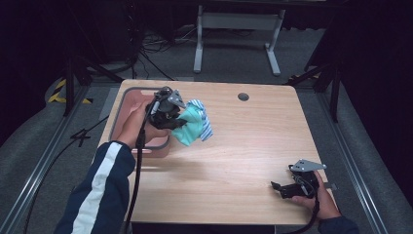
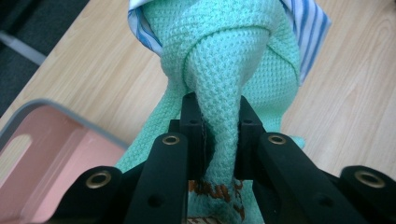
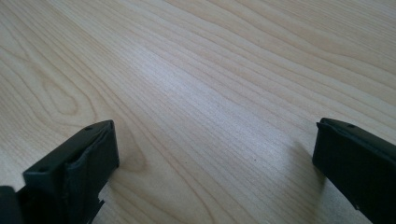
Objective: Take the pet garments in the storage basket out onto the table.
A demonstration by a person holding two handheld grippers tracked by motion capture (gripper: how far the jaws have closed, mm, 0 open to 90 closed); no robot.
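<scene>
Left gripper [image 2: 219,135]: jaws pinching a mint-green knitted cloth [image 2: 233,60] wrapped with a blue-striped white cloth [image 2: 306,32], lifted above the wooden table [image 1: 243,146] just beside the pink tray [image 1: 127,97]. Right gripper [image 1: 280,187]: jaws spread wide, low over bare tabletop near the front right corner.

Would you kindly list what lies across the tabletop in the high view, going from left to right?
pink tray → left gripper → green and striped cloths → dark round hole in the table → right gripper

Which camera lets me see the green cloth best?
The left gripper view: the green cloth is close up, its weave clear, pinched between the left gripper's jaws. The high view shows it small, beside the pink tray. The right gripper view sees wooden table.
</scene>
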